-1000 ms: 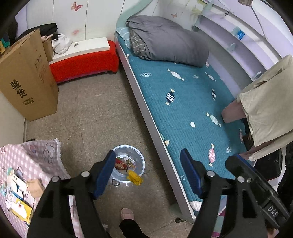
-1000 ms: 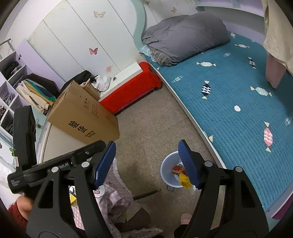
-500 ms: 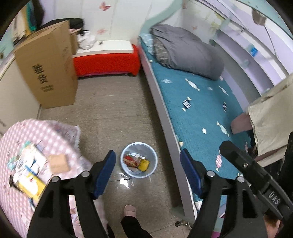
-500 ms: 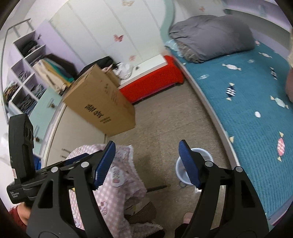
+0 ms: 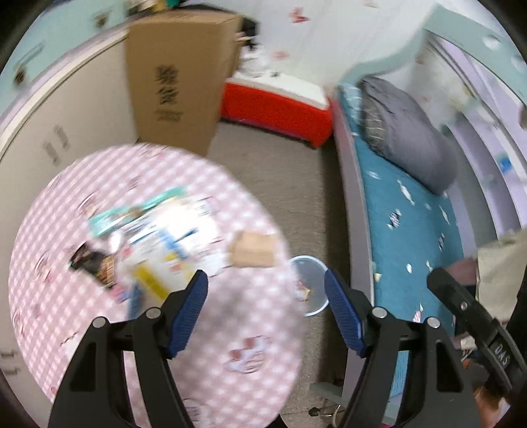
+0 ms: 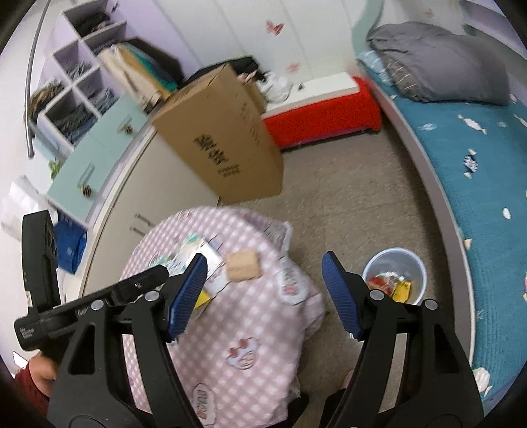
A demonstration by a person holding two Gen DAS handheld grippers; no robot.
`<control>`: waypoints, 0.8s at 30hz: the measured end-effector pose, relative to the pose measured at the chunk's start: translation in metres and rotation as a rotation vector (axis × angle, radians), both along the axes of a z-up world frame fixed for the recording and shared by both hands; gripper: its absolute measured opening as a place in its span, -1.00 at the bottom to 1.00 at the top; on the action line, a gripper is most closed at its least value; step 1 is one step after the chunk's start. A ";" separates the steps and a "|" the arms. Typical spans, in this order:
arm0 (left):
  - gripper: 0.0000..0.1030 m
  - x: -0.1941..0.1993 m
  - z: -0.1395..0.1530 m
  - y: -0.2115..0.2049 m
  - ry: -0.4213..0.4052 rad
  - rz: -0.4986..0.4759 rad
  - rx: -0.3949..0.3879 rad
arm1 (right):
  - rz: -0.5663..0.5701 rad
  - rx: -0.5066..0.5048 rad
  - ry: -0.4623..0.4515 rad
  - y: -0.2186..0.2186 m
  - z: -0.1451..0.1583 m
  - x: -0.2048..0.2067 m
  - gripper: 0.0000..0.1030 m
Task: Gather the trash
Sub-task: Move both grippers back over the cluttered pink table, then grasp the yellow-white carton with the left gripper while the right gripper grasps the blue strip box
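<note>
A speckled grey floor (image 6: pixel 346 204) lies between a teal-covered bed (image 6: pixel 487 171) and cream cabinets (image 6: pixel 158 184); a red ottoman (image 6: pixel 322 118) stands against the white butterfly-stickered wall (image 6: pixel 263 29).

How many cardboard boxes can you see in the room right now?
2. A big box stands on the floor against the cabinet, beside the red bench. A small box lies on the pink table. Others may be hidden.

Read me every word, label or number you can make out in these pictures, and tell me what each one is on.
"DAS": on the black handle of the other gripper, left wrist view.
Two large black Chinese characters, with smaller lines beneath, on the cardboard box: too blurred to read.
Print on the papers on the pink checked table: blurred, unreadable.
Small white lettering on the black handle in the right wrist view: too small.
</note>
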State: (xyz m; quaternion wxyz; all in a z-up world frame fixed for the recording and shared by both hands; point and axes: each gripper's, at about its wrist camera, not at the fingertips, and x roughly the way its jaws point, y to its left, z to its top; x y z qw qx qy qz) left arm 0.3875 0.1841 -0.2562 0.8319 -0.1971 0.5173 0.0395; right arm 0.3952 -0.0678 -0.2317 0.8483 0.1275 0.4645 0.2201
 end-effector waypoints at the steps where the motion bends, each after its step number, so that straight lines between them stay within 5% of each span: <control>1: 0.39 -0.004 -0.005 0.011 0.017 0.022 -0.007 | 0.007 -0.004 0.011 0.010 -0.005 -0.002 0.38; 7: 0.43 -0.014 -0.049 0.068 0.126 0.143 -0.087 | 0.034 -0.037 0.076 0.059 -0.034 -0.010 0.38; 19: 0.42 0.018 -0.113 0.076 0.234 0.076 -0.090 | -0.045 -0.073 0.149 0.080 -0.072 -0.007 0.39; 21: 0.34 0.022 -0.121 0.076 0.248 0.067 -0.097 | -0.054 -0.075 0.157 0.081 -0.075 -0.007 0.39; 24: -0.04 0.023 -0.125 0.076 0.247 0.041 -0.110 | -0.061 -0.075 0.163 0.084 -0.076 -0.008 0.39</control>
